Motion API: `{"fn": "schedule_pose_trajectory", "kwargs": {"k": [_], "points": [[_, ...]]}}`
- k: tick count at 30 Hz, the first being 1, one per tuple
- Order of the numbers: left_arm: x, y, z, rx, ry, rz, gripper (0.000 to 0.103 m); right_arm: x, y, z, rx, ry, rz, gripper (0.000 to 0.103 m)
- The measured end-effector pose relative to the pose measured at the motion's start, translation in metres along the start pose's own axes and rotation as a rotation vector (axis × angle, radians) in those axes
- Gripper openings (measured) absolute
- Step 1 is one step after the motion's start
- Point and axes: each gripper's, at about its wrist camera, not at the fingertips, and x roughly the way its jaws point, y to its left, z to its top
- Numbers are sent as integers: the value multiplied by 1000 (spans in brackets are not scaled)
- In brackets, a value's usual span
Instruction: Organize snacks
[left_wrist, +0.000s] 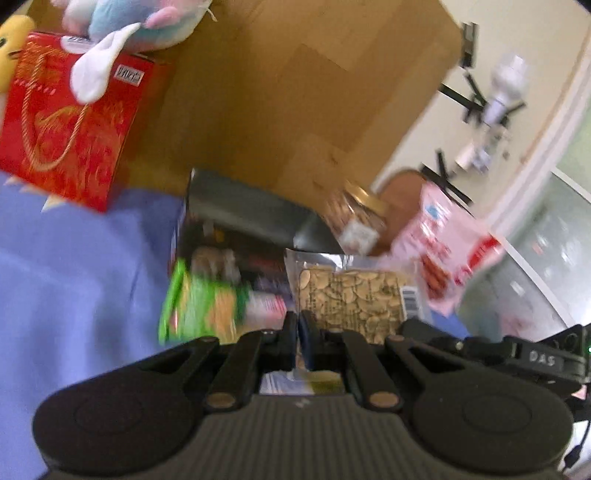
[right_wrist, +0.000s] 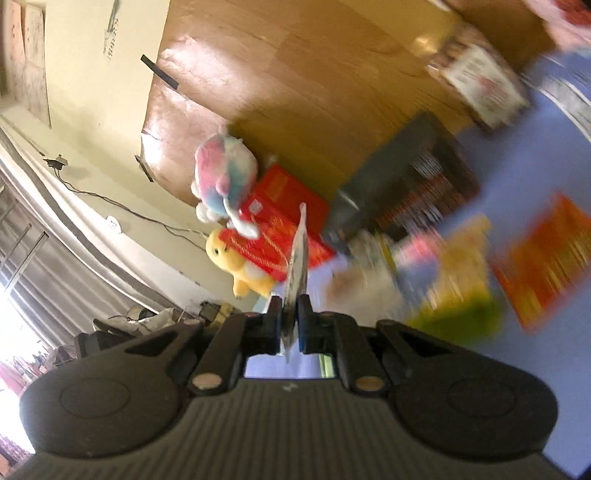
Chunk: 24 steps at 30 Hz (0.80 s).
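Clear film of the seed pack (left_wrist: 351, 295) sits pinched edge-on in my right claw (right_wrist: 288, 325), its long axis running straight out ahead. My left claw (left_wrist: 297, 339) is closed just beside it, apparently empty. Grey box (right_wrist: 399, 184) lies ahead to the right, above the blue cloth (left_wrist: 74, 277).

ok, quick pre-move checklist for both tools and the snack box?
1. Right tool grip on the seed packet: ok, jaws shut on its edge.
2. Left tool free: cannot tell; jaws shut, nothing visible between them.
3. Room in the dark box: cannot tell, contents blurred.
4. All snacks boxed: not ok; the jar and pink packet sit outside, to the box's right.
5. Green packet placement: cannot tell, too blurred.
6. View quality: not ok, motion blur in both wrist views.
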Motion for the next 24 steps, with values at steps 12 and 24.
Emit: {"fn": "schedule_pose_trajectory", "kwargs": {"k": [12,24], "points": [[114,33,75,-11,26,147,8,95,-47,77,-52,47,-196,21],[61,33,47,60,-79,147,29,22,-52,48,-123,-29,-241,47]]}}
